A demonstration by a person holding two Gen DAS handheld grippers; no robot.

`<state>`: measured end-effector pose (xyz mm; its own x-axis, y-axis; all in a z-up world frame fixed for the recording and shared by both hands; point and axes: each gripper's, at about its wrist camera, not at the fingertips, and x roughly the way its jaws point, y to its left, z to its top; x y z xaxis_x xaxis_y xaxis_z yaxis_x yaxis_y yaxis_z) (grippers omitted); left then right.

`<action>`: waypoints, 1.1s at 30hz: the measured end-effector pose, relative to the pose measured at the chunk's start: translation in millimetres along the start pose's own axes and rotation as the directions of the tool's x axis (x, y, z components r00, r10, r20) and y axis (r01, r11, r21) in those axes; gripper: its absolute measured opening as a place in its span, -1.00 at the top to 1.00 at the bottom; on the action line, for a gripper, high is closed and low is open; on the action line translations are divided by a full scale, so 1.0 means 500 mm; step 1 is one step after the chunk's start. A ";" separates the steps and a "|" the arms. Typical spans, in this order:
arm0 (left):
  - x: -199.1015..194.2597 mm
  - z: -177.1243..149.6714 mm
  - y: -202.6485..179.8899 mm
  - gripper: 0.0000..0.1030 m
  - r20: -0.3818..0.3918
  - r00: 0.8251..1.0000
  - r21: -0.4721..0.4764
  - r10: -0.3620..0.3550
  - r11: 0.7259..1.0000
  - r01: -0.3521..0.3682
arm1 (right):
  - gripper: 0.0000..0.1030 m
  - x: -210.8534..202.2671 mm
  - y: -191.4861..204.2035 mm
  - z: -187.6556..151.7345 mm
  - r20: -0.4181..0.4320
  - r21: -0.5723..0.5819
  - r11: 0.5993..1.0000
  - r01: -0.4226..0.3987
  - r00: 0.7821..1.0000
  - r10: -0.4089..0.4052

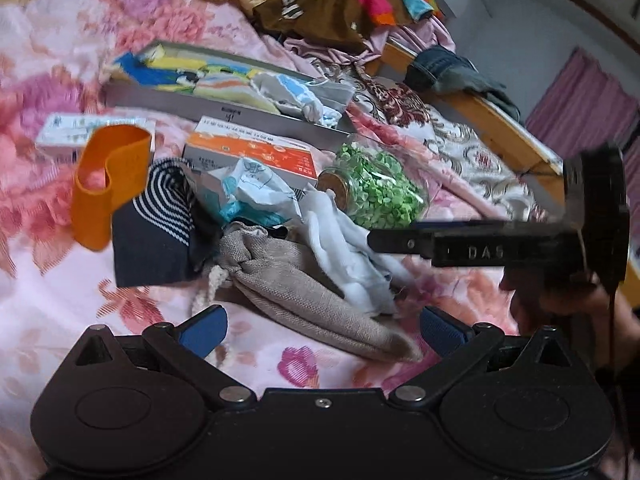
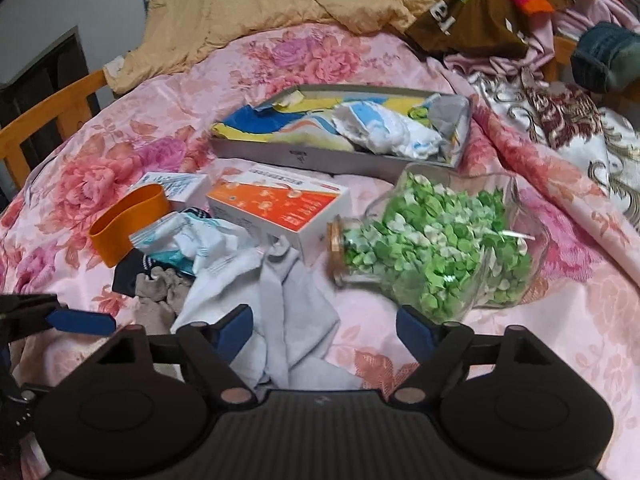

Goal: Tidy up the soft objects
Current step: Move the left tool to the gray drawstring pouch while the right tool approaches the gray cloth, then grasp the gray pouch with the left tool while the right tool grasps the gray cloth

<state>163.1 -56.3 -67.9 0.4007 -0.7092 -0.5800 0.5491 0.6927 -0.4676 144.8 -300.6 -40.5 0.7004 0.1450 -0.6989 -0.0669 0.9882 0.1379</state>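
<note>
On the pink floral bedspread [image 2: 360, 60] the sorting looked partly done. The long grey tray [image 2: 320, 160] already held several folded cloths in blue, yellow and white, while a heap of soft things lay loose in front of it: a pale white-grey cloth [image 2: 288, 292], a beige linen drawstring pouch [image 1: 304, 284], a navy sock with white stripes [image 1: 160, 220] and a crumpled white-and-teal wrapper [image 1: 256, 196]. Hard items sat among them, namely an orange-and-white carton [image 2: 280, 208], an orange plastic band [image 2: 120, 224] and a tipped glass jar of green paper hearts [image 2: 432, 248].

The right claw [image 2: 324, 332] stood open over the pale cloth, its blue pads apart and pressing on nothing. The left claw [image 1: 324, 328] was open too, straddling the tail of the linen pouch without pinching it. In the blurred left view the right claw's tip seemed to reach into the white cloth, though contact could not be confirmed.

At least 4 soft pieces were left to move to the tray.
</note>
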 end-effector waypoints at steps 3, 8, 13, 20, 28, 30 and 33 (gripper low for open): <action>0.012 0.004 0.013 -0.74 0.002 1.000 -0.077 -0.031 0.997 0.031 | -0.43 0.011 -0.001 -0.001 -0.018 0.020 1.000 -0.020 1.000 0.021; 0.030 0.008 0.022 -0.34 -0.005 0.999 -0.127 -0.031 0.991 0.031 | -0.12 0.033 -0.014 0.002 -0.038 0.094 0.995 -0.046 0.998 0.050; 0.034 0.008 0.034 0.16 -0.011 1.000 -0.165 -0.010 0.986 0.008 | 0.20 0.047 -0.012 0.001 -0.045 0.122 0.990 -0.075 0.996 0.081; 0.039 0.005 0.053 0.52 -0.011 1.000 -0.215 -0.012 0.977 0.010 | 0.60 0.052 -0.016 0.000 -0.052 0.161 0.983 -0.090 0.994 0.100; 0.017 0.002 0.023 0.75 -0.008 0.998 -0.160 0.054 0.986 -0.055 | 0.91 0.034 -0.019 0.000 -0.012 0.165 0.983 -0.080 0.997 0.083; 0.004 0.006 0.009 0.78 -0.004 0.997 -0.140 0.082 0.987 -0.082 | 0.92 0.022 -0.014 0.001 0.016 0.149 0.987 -0.066 0.998 0.064; -0.017 0.015 -0.007 0.80 0.003 0.994 -0.121 0.110 0.987 -0.109 | 0.93 0.004 -0.016 0.004 0.062 0.153 0.987 -0.059 0.997 0.050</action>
<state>163.0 -53.6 -56.3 0.4604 -0.6293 -0.6261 0.4093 0.7764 -0.4793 148.0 -308.5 -41.6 0.7387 0.1913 -0.6463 0.0008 0.9586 0.2846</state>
